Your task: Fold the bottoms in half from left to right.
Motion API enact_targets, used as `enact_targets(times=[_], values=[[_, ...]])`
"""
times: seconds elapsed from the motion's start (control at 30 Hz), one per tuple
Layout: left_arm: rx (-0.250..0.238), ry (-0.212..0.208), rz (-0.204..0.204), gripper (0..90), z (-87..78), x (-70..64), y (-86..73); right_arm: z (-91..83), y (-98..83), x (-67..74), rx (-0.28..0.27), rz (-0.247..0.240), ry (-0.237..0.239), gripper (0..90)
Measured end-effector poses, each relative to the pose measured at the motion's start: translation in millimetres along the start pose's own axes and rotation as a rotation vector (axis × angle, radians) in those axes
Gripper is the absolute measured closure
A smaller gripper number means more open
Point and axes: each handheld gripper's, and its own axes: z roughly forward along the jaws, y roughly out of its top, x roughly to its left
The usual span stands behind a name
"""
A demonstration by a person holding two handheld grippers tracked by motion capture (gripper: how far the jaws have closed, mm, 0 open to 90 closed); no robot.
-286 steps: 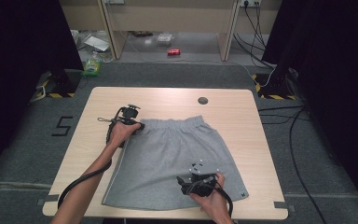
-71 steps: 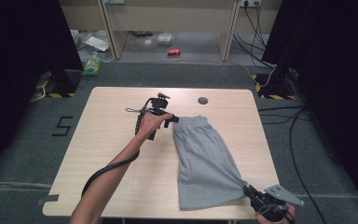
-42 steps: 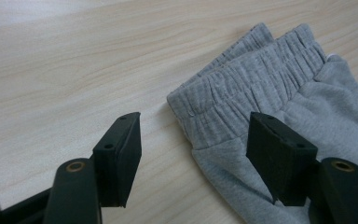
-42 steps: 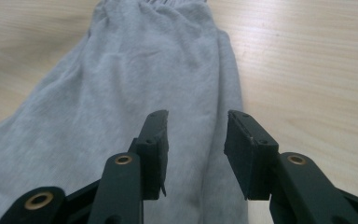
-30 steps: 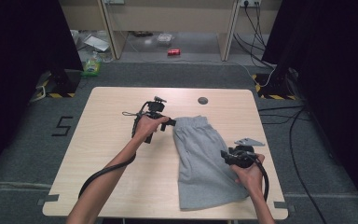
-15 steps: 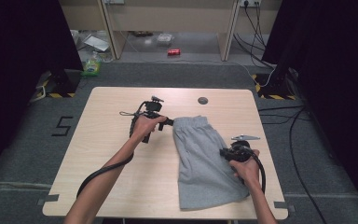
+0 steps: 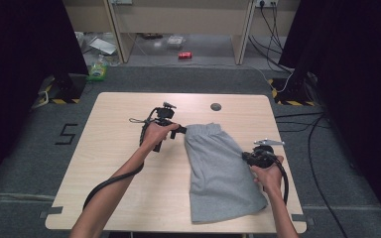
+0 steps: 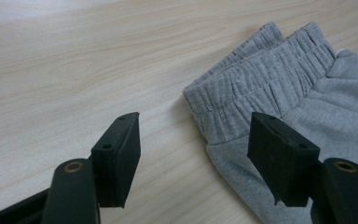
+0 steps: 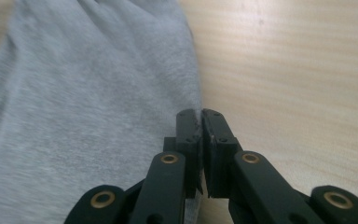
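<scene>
High view, garment: folded grey cotton shorts with an elastic waistband (image 7: 218,168) were seen lying on the pale wooden table (image 7: 104,163), right of the frame's centre.
Long axis: it was judged to run from the waistband at upper centre down to the hem near the lower edge, leaning slightly rightward.
Left gripper (image 7: 181,130): it was held just left of the waistband corner, pointing right toward it.
Left gripper view, claw: the left gripper (image 8: 196,154) was spread wide, with the ribbed waistband corner (image 8: 223,107) lying ahead between the jaws, nearer the right-hand one; nothing was gripped.
Right gripper (image 7: 245,157): it was placed at the garment's right edge, about midway along its length.
Right gripper view, claw: the right gripper (image 9: 201,116) was closed narrow at the cloth's edge; whether fabric was pinched could not be told.
Nearer hand: for the waistband, the left was judged nearer; for the side edge, the right.
Deciding relation: the waistband corner lay directly ahead of the open left jaws, so a short forward advance was judged sufficient.
</scene>
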Motion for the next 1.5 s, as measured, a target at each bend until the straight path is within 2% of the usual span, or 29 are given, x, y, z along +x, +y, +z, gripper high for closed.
enact_targets(times=[0.07,0.13,0.23,0.33,0.4,0.5,0.73,0.93,1.0,1.1,1.23,1.37,1.5], values=[[0.002,0.000,-0.001,34.1,0.8,-0.1,-0.1,4.9,-2.7,-2.7,0.018,0.001,-0.001,85.5],[0.003,0.001,-0.003,34.1,2.0,0.1,-0.4,4.6,-2.9,-2.4,0.011,0.003,-0.003,84.4],[0.006,-0.003,-0.001,34.0,3.2,-0.2,-1.1,-4.1,-0.6,0.9,-0.010,-0.025,-0.041,77.6],[0.004,-0.006,-0.004,34.1,4.7,-1.1,-1.9,-16.1,-0.5,4.7,-0.037,-0.015,-0.044,70.8],[0.008,-0.010,-0.005,34.3,6.7,-2.0,-2.9,-26.1,-2.1,8.5,-0.064,-0.026,-0.052,66.9],[0.011,-0.023,-0.003,34.7,9.2,-4.3,-4.8,-33.9,-6.2,15.5,-0.071,-0.037,-0.044,63.6],[0.025,-0.043,0.015,38.3,13.1,-10.9,-8.7,-45.0,-16.4,38.4,-0.082,-0.091,0.010,61.1],[0.030,-0.032,0.022,41.5,20.6,-15.7,-11.3,-51.7,-27.7,59.8,-0.090,-0.113,0.064,59.3],[0.031,-0.023,0.028,43.1,23.7,-17.6,-12.0,-53.9,-31.1,67.3,-0.086,-0.118,0.083,58.3],[0.031,0.014,0.053,45.3,29.9,-22.5,-12.5,-55.9,-36.7,79.1,-0.082,-0.136,0.108,57.9],[0.028,0.049,0.087,52.2,36.4,-27.4,-12.0,-56.3,-46.3,97.5,-0.061,-0.175,0.152,56.8],[0.022,0.089,0.119,53.6,42.1,-29.9,-8.0,-55.9,-57.3,117.4,-0.051,-0.208,0.182,56.7],[0.024,0.109,0.127,53.8,45.9,-29.9,-1.5,-51.5,-69.2,138.6,-0.037,-0.252,0.227,56.3]])
